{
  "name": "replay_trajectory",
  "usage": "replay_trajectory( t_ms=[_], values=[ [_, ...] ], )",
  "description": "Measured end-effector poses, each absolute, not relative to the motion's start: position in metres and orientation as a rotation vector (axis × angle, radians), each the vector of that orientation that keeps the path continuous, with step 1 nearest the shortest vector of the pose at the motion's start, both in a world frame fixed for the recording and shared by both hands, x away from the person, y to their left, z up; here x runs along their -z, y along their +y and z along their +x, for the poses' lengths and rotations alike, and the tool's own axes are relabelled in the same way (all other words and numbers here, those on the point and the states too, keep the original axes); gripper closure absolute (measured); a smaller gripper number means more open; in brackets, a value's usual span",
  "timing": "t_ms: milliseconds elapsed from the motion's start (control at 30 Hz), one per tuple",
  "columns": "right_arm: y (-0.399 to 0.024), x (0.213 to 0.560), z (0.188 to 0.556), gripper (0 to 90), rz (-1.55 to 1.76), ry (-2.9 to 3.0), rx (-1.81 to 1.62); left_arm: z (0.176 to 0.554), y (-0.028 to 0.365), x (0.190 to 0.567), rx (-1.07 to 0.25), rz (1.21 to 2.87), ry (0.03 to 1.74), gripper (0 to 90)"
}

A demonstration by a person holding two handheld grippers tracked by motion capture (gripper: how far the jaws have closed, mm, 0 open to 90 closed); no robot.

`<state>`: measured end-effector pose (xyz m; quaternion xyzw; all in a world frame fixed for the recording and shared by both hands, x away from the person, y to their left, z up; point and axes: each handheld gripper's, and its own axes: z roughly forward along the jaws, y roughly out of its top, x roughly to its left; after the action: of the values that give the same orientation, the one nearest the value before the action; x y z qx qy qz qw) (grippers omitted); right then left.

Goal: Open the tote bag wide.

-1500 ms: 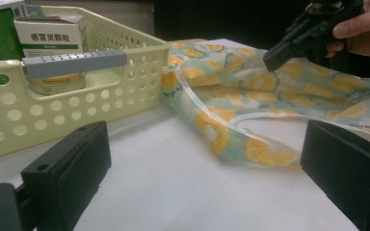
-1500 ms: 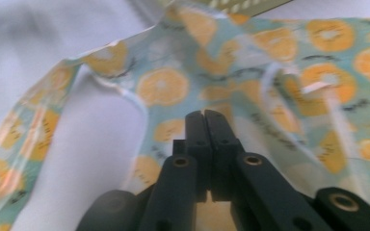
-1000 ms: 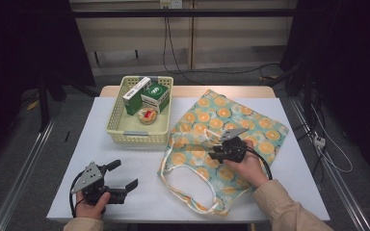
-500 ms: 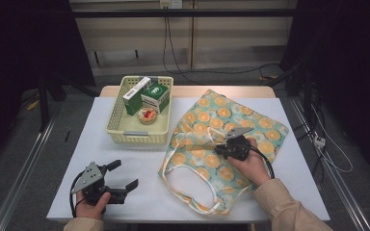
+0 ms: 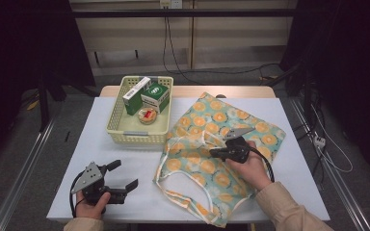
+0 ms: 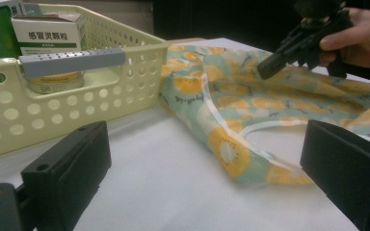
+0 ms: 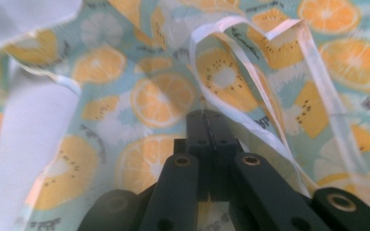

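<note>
A cloth bag (image 5: 207,144) printed with orange and kiwi slices lies flat on the white table, its white handles (image 5: 173,180) towards the near edge. My right gripper (image 5: 213,153) is shut and hovers just over the middle of the bag. In the right gripper view its closed tips (image 7: 206,115) point at the bag's print (image 7: 159,98) beside a white handle strap (image 7: 250,82). Nothing shows pinched between the jaws. My left gripper (image 5: 125,174) rests open on the table at the near left, and its jaws (image 6: 207,159) face the bag's edge (image 6: 221,144).
A pale yellow basket (image 5: 113,113) stands at the back left of the table, holding two green-and-white boxes (image 5: 155,96) and a round tin (image 5: 147,115). From the left gripper view its perforated wall (image 6: 77,96) stands close. Cables run across the floor behind the table.
My right hand has shifted a little over the bag and come back to nearly the same spot. The left gripper has stayed put.
</note>
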<state>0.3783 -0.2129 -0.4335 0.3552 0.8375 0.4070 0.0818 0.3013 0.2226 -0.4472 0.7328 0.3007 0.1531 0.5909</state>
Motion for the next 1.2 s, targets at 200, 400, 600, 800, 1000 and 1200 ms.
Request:
replay_trajectory(
  t_ms=[200, 400, 600, 800, 1000, 1200],
  values=[
    [-0.221, 0.414, 0.383, 90.0, 1.050, 2.430, -1.229, 0.301, 0.222, 0.447, -0.358, 1.710, 0.692, 3.6],
    [-0.244, 0.427, 0.400, 89.8, 1.154, 2.348, -1.140, 0.302, 0.223, 0.448, -0.356, 1.704, 0.698, 3.6],
    [-0.247, 0.445, 0.406, 77.9, 1.190, 2.341, -1.092, 0.302, 0.223, 0.448, -0.351, 1.700, 0.702, 3.6],
    [-0.236, 0.452, 0.404, 59.1, 1.141, 2.411, -1.061, 0.302, 0.223, 0.448, -0.352, 1.700, 0.700, 3.6],
    [-0.232, 0.460, 0.401, 55.4, 1.087, 2.424, -1.023, 0.302, 0.223, 0.448, -0.352, 1.701, 0.698, 3.6],
    [-0.231, 0.460, 0.401, 77.6, 1.061, 2.434, -1.040, 0.302, 0.222, 0.448, -0.352, 1.705, 0.695, 3.6]
  ],
)
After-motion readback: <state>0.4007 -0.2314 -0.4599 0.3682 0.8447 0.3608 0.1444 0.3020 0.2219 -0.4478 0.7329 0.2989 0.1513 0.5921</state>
